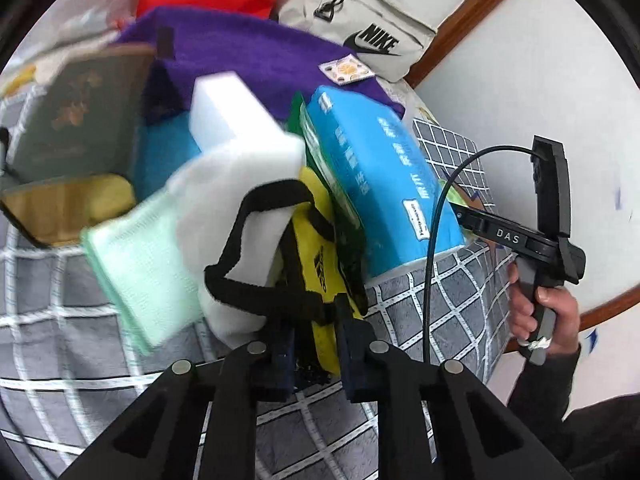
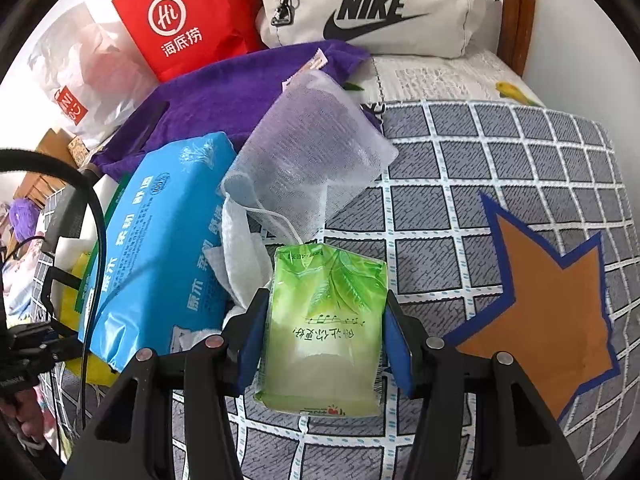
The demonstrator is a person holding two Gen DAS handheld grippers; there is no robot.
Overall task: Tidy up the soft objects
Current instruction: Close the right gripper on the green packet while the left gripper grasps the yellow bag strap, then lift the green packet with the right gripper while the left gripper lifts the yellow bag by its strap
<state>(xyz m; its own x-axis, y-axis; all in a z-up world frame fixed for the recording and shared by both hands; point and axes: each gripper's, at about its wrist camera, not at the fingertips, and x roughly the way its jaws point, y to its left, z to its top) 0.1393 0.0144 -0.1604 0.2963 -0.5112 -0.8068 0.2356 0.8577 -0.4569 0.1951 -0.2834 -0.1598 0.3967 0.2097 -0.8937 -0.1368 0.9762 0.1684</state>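
My left gripper (image 1: 314, 344) is shut on the black strap of a yellow pouch (image 1: 316, 264), which hangs against a white sponge block (image 1: 240, 184) and a pale green cloth (image 1: 144, 264). My right gripper (image 2: 324, 332) is shut on a green tissue pack (image 2: 324, 328), held just above the checked bed cover (image 2: 500, 168). A blue tissue pack (image 2: 160, 248) leans to its left, also seen in the left wrist view (image 1: 384, 184). A white mesh pouch (image 2: 312, 152) and a white wipe (image 2: 240, 264) lie behind it. A purple towel (image 2: 240, 92) lies further back.
A red paper bag (image 2: 192, 16), a beige Nike bag (image 2: 372, 4) and a white plastic bag (image 2: 80, 80) stand at the back. A dark book (image 1: 76, 116) lies left. An orange star patch (image 2: 548, 300) marks the cover at right. My right gripper and hand show in the left wrist view (image 1: 544, 240).
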